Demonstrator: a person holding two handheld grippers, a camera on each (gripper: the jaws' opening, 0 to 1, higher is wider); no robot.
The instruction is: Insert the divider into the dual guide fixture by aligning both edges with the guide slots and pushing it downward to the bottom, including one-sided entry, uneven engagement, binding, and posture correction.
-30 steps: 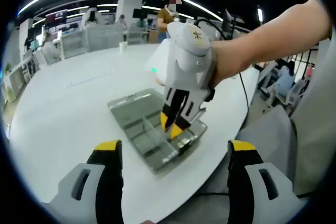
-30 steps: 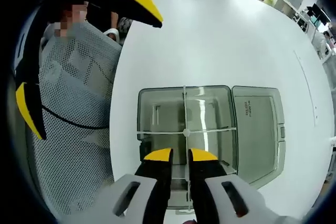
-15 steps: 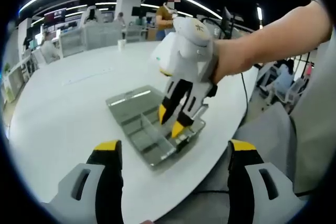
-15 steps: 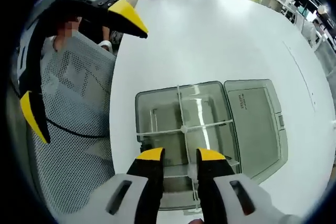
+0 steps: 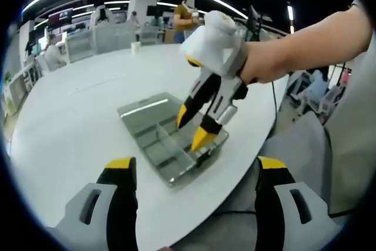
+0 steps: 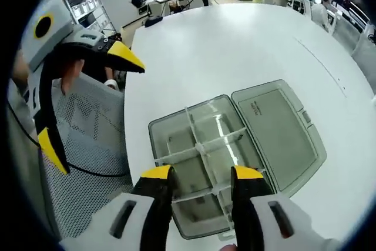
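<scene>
In the left gripper view, the left tool point(image 5: 195, 167) stood spread wide and empty over the near edge of the white bench point(image 5: 70, 121), while the right tool point(image 5: 195, 127) hung above the clear fixture box point(image 5: 170, 139), its tips apart and gripping nothing. In the right gripper view, the right tool's tips were parted above the box, where the divider point(image 6: 202, 145) sat crosswise in its slots, the lid point(image 6: 282, 136) lying open beside it; the left tool, spread, showed at the left.

In the right gripper view we see our right gripper point(image 6: 201, 176), its yellow-tipped jaws apart, above the near end of a clear box point(image 6: 202, 157) on the white table point(image 6: 235, 45). Thin dividers point(image 6: 200, 145) cross inside it. The lid point(image 6: 281, 134) lies open beside it. The left gripper point(image 6: 88, 104) is at the left, jaws wide.
</scene>
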